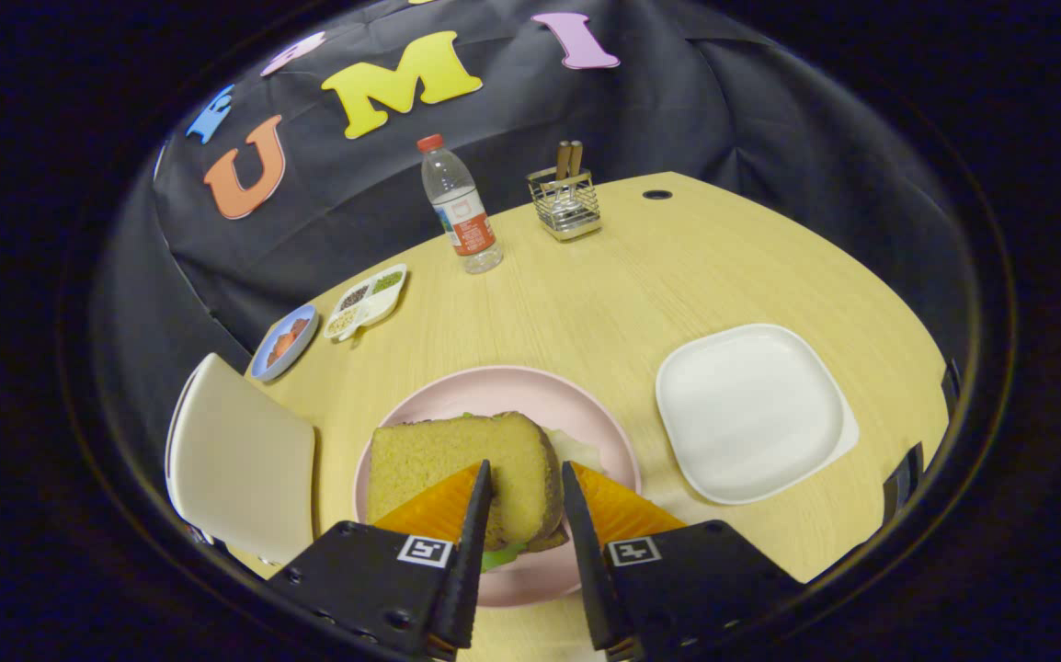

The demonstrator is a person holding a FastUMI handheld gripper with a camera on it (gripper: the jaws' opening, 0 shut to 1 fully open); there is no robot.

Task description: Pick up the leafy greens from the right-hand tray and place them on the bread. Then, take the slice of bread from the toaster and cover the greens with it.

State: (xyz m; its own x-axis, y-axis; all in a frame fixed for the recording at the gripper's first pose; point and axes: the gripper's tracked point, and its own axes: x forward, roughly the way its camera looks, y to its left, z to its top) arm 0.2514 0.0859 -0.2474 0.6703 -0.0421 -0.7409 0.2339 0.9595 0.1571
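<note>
The gripper (526, 496) stands narrowly parted around the near edge of the top bread slice (457, 464), which lies soft and crumbly over the greens (503, 555) on the pink plate (599, 423), best held lightly by its crust sides.

text: none legible | bottle (460, 208) label: too small | tongs (526, 492) tags: square markers

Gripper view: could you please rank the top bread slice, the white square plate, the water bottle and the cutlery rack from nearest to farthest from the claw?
1. Top bread slice: between the fingers of the claw, on the pink plate.
2. White square plate: beyond, right of the pink plate.
3. and 4. Water bottle and cutlery rack: side by side at the table's far edge, too close to call.
</note>
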